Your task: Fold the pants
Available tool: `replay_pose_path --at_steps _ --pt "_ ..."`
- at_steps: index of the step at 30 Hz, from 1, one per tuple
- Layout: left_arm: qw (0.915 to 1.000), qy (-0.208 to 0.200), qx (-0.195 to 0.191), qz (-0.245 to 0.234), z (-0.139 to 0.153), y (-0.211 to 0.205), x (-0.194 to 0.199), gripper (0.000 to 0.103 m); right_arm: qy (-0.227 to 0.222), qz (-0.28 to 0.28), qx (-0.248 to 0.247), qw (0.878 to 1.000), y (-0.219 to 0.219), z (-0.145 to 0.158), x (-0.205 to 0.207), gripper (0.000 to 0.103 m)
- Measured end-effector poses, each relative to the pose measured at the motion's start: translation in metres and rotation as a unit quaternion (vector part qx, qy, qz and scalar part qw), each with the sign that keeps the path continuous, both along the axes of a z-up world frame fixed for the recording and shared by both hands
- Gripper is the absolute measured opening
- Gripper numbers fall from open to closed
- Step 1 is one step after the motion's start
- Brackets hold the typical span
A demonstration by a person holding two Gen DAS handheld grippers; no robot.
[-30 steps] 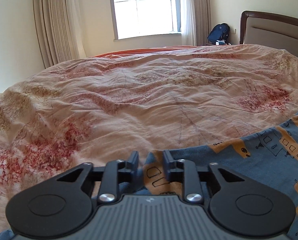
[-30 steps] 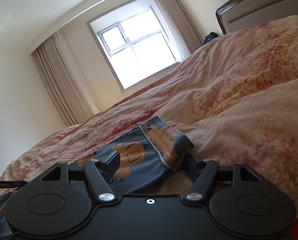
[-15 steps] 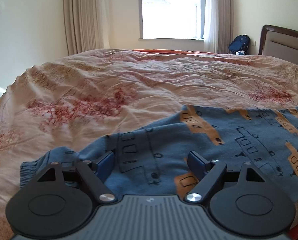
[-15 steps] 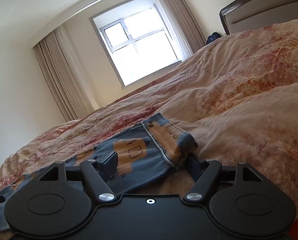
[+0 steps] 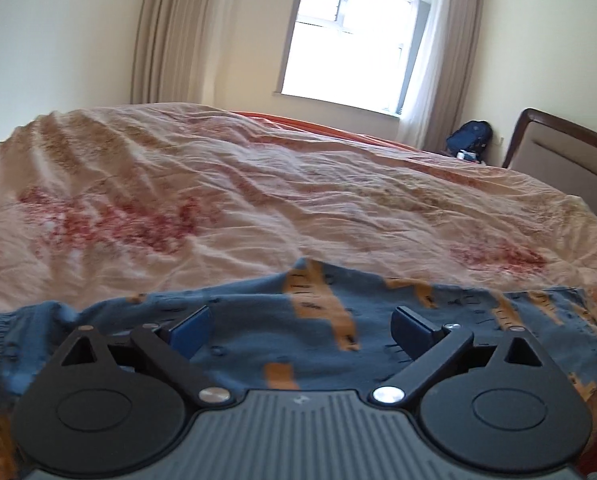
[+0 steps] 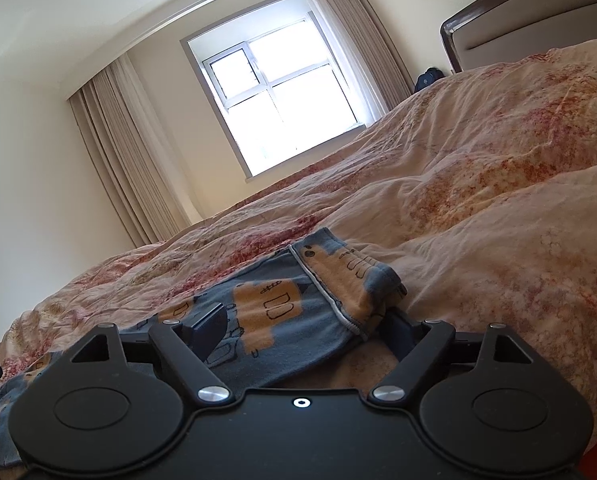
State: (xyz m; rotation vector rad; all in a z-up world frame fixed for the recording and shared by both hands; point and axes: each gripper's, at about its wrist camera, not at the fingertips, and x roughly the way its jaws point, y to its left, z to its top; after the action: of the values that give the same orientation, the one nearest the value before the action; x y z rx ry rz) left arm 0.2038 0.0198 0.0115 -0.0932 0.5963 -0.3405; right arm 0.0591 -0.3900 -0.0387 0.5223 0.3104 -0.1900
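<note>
Both hand-held grippers, left (image 5: 300, 330) and right (image 6: 302, 328), gape released over unlabelled blue pants (image 5: 258, 320).

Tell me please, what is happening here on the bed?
A person is folding blue patterned pants on a bed with a floral cover, using a handheld gripper in each hand. Both the left gripper and the right gripper are open and hold nothing. The pants lie spread on the cover between the fingers, one end turned up near the right gripper.
</note>
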Motion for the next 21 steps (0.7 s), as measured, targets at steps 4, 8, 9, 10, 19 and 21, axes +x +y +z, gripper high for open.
replay_pose_path --at_steps 4,8,9,10,19,21 --pt "0.9962 0.012 -0.035 -0.078 -0.007 -0.072 0.009 0.102 -0.011 0.007 0.009 1.000 -0.002 0.000 -0.004 0.086" --pt "0.9871 0.017 -0.038 -0.155 -0.018 -0.139 0.012 0.102 -0.020 0.021 0.016 0.999 -0.003 0.001 -0.009 0.090" --pt "0.9862 0.021 -0.031 -0.161 -0.023 -0.153 0.015 0.102 -0.023 0.026 0.021 0.999 -0.004 0.001 -0.010 0.091" --pt "0.9863 0.026 -0.023 -0.161 -0.028 -0.164 0.016 0.102 -0.024 0.027 0.026 0.999 -0.005 0.001 -0.011 0.091" --pt "0.9893 0.016 0.022 -0.143 -0.036 -0.184 0.021 0.103 -0.032 -0.027 0.073 0.996 -0.022 -0.002 -0.015 0.050" --pt "0.9898 0.021 0.016 -0.140 -0.032 -0.183 0.022 0.103 -0.033 -0.040 0.073 0.996 -0.023 -0.002 -0.016 0.041"
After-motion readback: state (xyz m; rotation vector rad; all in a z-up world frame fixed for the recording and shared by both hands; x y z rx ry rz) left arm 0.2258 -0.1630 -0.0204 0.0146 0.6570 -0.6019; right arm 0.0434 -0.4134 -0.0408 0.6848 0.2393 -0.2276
